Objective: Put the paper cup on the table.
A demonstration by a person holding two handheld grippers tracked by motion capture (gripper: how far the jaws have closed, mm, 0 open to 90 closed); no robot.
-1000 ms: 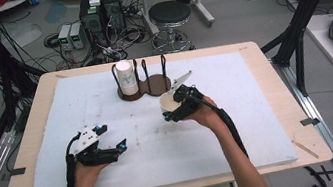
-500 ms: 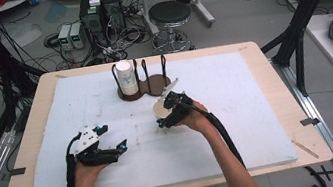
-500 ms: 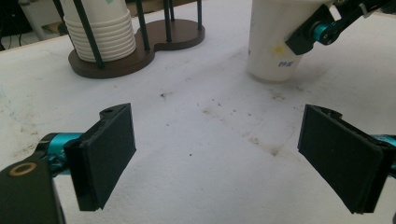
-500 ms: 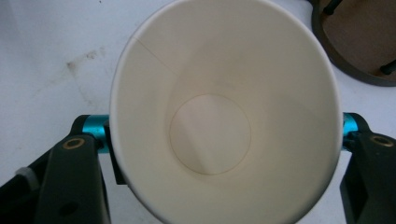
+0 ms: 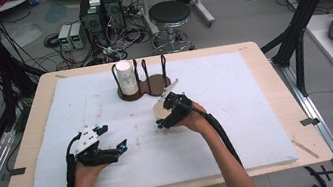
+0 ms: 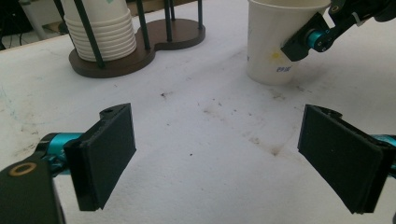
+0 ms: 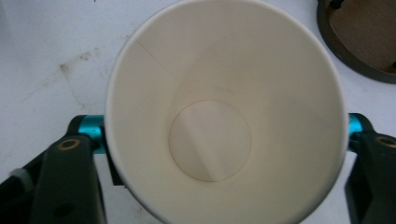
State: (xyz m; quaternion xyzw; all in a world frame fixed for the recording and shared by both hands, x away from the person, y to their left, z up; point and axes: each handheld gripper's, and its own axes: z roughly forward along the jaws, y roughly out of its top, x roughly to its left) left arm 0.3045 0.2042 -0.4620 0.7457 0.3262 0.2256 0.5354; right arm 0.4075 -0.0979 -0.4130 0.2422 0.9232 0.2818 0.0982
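A white paper cup (image 5: 159, 108) (image 6: 269, 51) stands upright on the white foam mat, just in front of the brown cup holder (image 5: 149, 89). My right gripper (image 5: 162, 117) (image 7: 224, 140) reaches over it from the right. Its jaws have just been opening and now stand on either side of the round, unsquashed cup (image 7: 224, 116) without pressing on it. One of that gripper's fingers (image 6: 306, 41) lies close against the cup's wall near the rim. My left gripper (image 5: 114, 137) (image 6: 215, 158) rests open on the mat to the left, with nothing between its pads.
A stack of white cups (image 5: 126, 77) (image 6: 100, 28) fills the left slot of the holder (image 6: 175, 35), between thin dark posts; the right slot is bare. The foam mat (image 5: 238, 112) covers most of the wooden table. A stool and cables lie beyond the far edge.
The right hand carried the cup left and down from near the holder and set it on the mat. Its jaws have spread apart. The left hand stayed put.
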